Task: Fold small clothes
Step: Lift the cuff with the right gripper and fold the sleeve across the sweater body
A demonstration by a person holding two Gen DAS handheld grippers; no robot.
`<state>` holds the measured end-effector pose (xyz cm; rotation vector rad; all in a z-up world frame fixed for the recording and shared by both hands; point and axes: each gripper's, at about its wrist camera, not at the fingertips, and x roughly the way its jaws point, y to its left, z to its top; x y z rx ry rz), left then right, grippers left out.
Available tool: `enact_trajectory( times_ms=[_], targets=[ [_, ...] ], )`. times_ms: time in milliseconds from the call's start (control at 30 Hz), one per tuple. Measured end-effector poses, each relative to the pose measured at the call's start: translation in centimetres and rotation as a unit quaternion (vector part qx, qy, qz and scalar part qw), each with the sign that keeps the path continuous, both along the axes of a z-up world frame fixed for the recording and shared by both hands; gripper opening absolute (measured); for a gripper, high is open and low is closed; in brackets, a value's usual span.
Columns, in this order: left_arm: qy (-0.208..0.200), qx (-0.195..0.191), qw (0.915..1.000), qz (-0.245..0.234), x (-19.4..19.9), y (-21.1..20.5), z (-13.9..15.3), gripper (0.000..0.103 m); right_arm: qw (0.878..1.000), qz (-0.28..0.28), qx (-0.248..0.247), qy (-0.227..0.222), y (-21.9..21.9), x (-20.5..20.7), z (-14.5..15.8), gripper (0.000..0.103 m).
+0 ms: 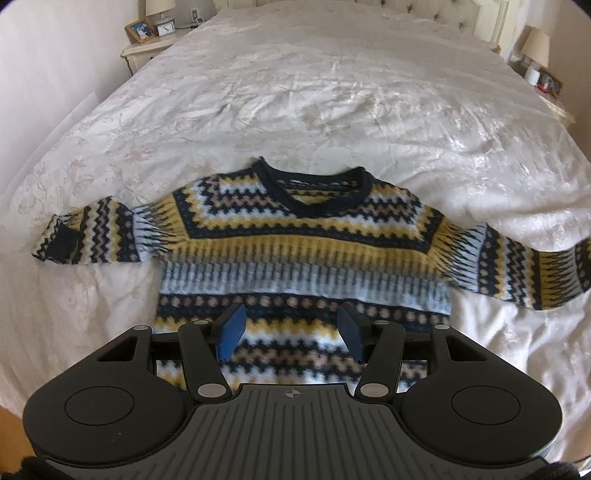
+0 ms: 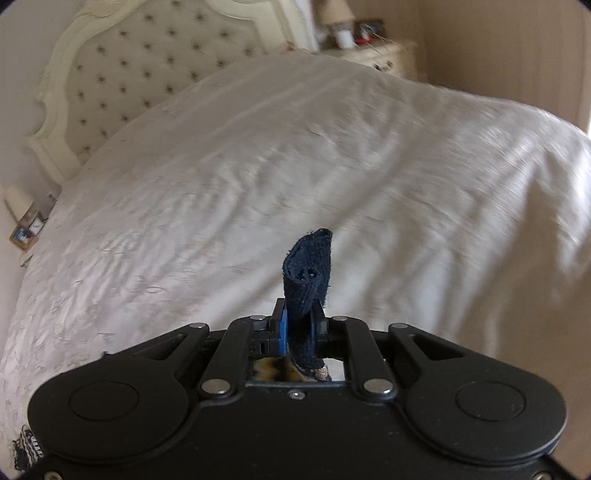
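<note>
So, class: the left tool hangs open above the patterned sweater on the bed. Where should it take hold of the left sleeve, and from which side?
Probably at the dark cuff of the sweater, where the sleeve end is doubled back. It lies flat on the bedspread with bare cover beyond it, so the left tool could come down from above at that outer end and pinch the cuff edge.

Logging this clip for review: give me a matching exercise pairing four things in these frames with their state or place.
Things:
1. left hand-held gripper
2. right hand-held gripper
3. sweater
4. picture frame

States or places:
A. shut on a navy cuff
B. on a nightstand
C. open, above the sweater's lower part
D. spread on the bed

Pairs: 1-C, 2-A, 3-D, 4-B
</note>
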<state>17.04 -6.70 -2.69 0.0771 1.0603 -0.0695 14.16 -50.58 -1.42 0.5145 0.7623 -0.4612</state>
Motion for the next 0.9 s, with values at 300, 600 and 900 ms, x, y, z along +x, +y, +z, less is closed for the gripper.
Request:
enact_trajectory(
  times_ms=[300, 600, 900],
  targets=[
    [-0.019, 0.000, 0.9998, 0.002, 1.6, 7.6, -0.2, 0.054, 0.995, 0.093, -0.010, -0.030, 13.9, 7.9, 2.6, 0.019],
    [-0.012, 0.007, 0.9999, 0.004, 3.5, 14.3, -1.5, 0.054, 0.983, 0.178, 0.046, -0.025, 28.7, 14.2, -1.9, 0.019],
    [0.000, 0.025, 0.9996, 0.010, 4.8, 19.6, -2.8, 0.054, 0.968, 0.241, 0.063, 0.034, 40.7, 17.2, -8.9, 0.020]
  ],
)
